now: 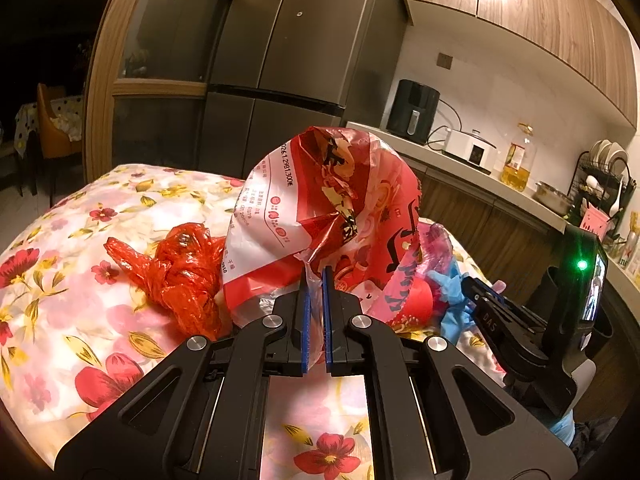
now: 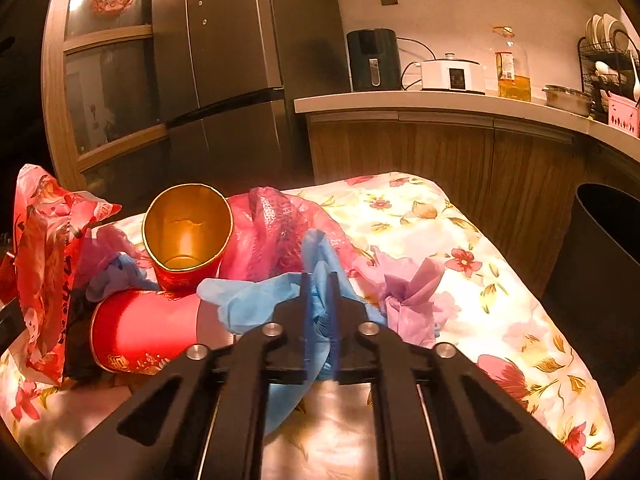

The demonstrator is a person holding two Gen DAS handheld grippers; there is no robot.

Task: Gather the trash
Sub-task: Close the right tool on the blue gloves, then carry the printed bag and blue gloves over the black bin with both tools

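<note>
A blue glove [image 2: 256, 300] lies crumpled at lower centre of the right wrist view, and the right tool [image 2: 319, 280] has its two fingers pressed together on a fold of it, the blue material bunched between the pads and hanging down below them. Just left of the glove lie two red cups [image 2: 160, 328], one on its side and the other [image 2: 188, 232] tipped up behind it so its gold inside faces the camera. A pink plastic bag [image 2: 280, 220] sits behind the glove, and a wad of purple tissue [image 2: 408, 288] is just to its right. In the left wrist view the left tool [image 1: 316, 276] is closed tight on the thin edge of a large red printed bag [image 1: 332, 200], which stands puffed up at centre frame. A scrunched orange-red bag [image 1: 180, 276] lies just left of it, touching its lower edge. At right of that view the right tool [image 1: 480, 292] shows again beside the blue glove [image 1: 450, 284]. All of this rests on a surface covered by a floral cloth [image 2: 500, 320]. A dark bin [image 2: 600, 248] stands at the right edge of the right wrist view, beside the surface. Behind are a grey fridge [image 1: 280, 60] and a counter carrying an air fryer [image 2: 374, 60] and an oil bottle [image 2: 512, 68].
</note>
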